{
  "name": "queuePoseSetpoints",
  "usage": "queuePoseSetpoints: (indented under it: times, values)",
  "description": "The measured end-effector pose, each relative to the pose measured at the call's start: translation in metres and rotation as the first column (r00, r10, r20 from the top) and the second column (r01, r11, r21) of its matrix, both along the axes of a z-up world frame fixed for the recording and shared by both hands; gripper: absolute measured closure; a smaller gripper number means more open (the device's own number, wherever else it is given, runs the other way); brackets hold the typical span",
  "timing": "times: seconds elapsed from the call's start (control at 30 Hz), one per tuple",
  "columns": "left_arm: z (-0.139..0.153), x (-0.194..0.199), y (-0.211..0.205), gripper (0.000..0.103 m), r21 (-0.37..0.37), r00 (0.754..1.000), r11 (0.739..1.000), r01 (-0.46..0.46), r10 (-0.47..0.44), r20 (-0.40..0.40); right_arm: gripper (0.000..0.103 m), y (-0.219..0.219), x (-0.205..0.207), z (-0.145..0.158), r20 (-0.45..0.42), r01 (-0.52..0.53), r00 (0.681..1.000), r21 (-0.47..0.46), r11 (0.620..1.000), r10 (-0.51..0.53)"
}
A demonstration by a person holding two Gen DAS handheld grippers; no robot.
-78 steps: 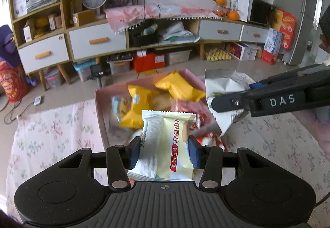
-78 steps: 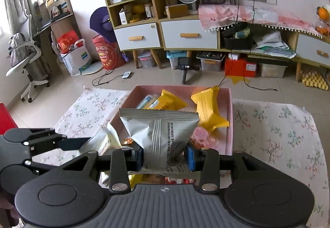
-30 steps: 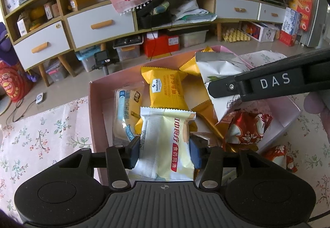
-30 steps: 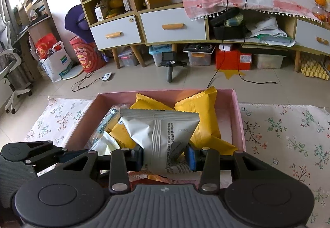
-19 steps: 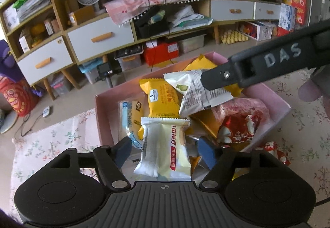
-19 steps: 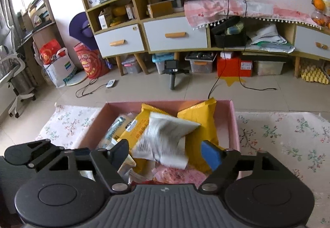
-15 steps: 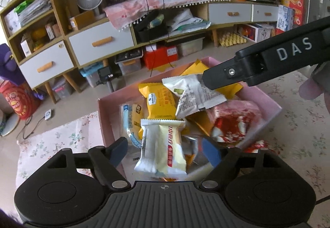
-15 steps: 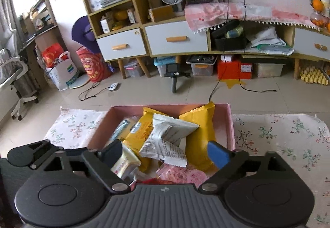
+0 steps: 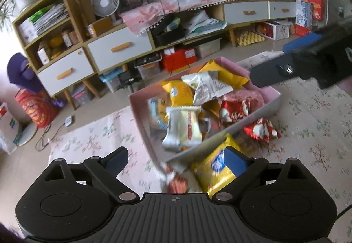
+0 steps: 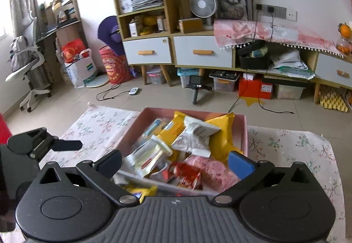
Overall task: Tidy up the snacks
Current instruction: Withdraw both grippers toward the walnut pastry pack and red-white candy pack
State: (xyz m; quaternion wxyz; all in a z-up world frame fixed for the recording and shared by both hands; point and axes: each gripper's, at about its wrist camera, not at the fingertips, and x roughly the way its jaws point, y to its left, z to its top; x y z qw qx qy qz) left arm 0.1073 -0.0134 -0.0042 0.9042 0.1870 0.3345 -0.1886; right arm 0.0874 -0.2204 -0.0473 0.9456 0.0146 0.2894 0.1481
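A pink box on a floral cloth holds several snack packets. A cream packet and a silver packet lie on top, among yellow packets and red ones. My left gripper is open and empty, pulled back before the box's near corner. My right gripper is open and empty at the box's near edge; it shows at the right of the left wrist view. A yellow packet and a red packet lie outside the box.
The floral cloth spreads around the box. Beyond it is tiled floor with a tripod, cables, and a low cabinet with drawers. An office chair stands far left.
Both grippers opened and dropped their packets into the box: the left let go of the cream packet, the right the silver one. Both then drew back from the box.
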Motion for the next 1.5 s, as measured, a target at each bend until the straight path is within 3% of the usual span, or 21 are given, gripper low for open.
queuePoseSetpoints:
  times: [0.13, 0.43, 0.7, 0.9, 1.07, 1.5]
  values:
    - [-0.003, -0.016, 0.015, 0.008, 0.002, 1.000, 1.000, -0.025, 0.025, -0.011, 0.015, 0.007, -0.014, -0.007, -0.026, -0.030, 0.999, 0.008, 1.000, 0.031]
    - [-0.025, -0.039, 0.045, 0.007, -0.004, 0.999, 1.000, -0.030, 0.030, -0.017, 0.015, 0.021, -0.043, -0.030, -0.014, -0.064, 0.998, -0.065, 0.996, 0.063]
    - [-0.046, -0.042, 0.057, 0.007, -0.033, 0.999, 0.999, 0.023, -0.024, -0.026, 0.015, 0.034, -0.064, -0.066, 0.022, -0.115, 0.992, -0.248, 0.962, 0.124]
    - [-0.061, -0.033, 0.061, 0.007, -0.060, 0.999, 0.998, 0.027, -0.029, -0.040, 0.015, 0.039, -0.075, -0.083, -0.005, -0.190, 0.980, -0.325, 0.927, 0.199]
    - [-0.063, -0.025, 0.064, 0.007, -0.151, 0.997, 0.988, -0.020, 0.010, -0.073, 0.015, 0.034, -0.073, -0.086, -0.013, -0.195, 0.980, -0.287, 0.938, 0.200]
    - [-0.067, 0.004, 0.060, 0.010, -0.342, 0.984, 0.931, -0.132, 0.080, -0.160, 0.016, 0.004, -0.038, -0.089, 0.019, -0.038, 0.999, -0.179, 0.983, 0.042]
